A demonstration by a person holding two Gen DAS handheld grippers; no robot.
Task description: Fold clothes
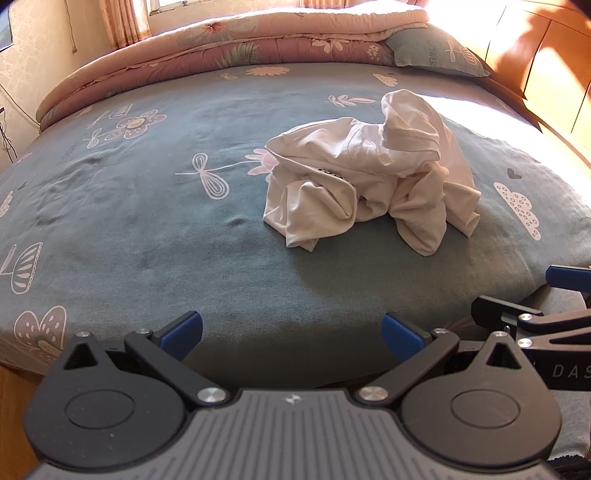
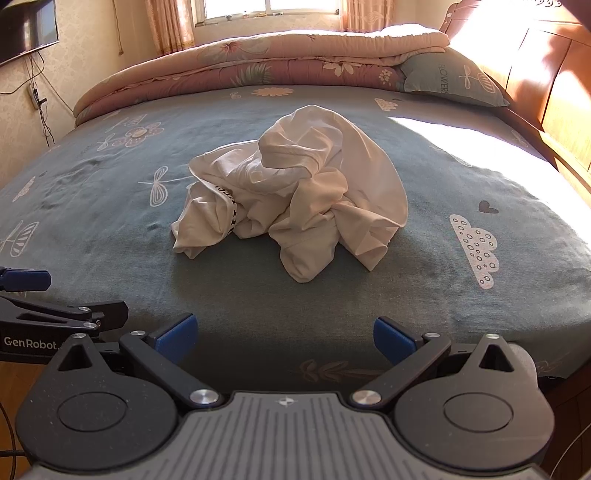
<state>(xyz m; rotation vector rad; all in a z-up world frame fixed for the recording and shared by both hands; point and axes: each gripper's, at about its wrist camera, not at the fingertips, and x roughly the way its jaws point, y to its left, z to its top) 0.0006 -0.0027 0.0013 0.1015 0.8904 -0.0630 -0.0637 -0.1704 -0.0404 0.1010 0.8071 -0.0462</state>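
Note:
A crumpled white garment point(image 1: 369, 181) lies in a heap on the blue-green bedsheet point(image 1: 155, 221), right of centre in the left wrist view and near the centre in the right wrist view point(image 2: 295, 192). A strip with black print shows in its folds. My left gripper point(image 1: 291, 334) is open and empty, at the bed's near edge, well short of the garment. My right gripper point(image 2: 284, 338) is open and empty, also at the near edge, in front of the heap. Each gripper shows at the side of the other's view.
A folded pink floral quilt point(image 2: 258, 62) lies across the far end of the bed. A blue-green pillow point(image 2: 450, 77) sits at the far right. A wooden headboard point(image 2: 546, 81) runs along the right. A window with curtains point(image 2: 258, 7) and a wall screen point(image 2: 26, 26) are behind.

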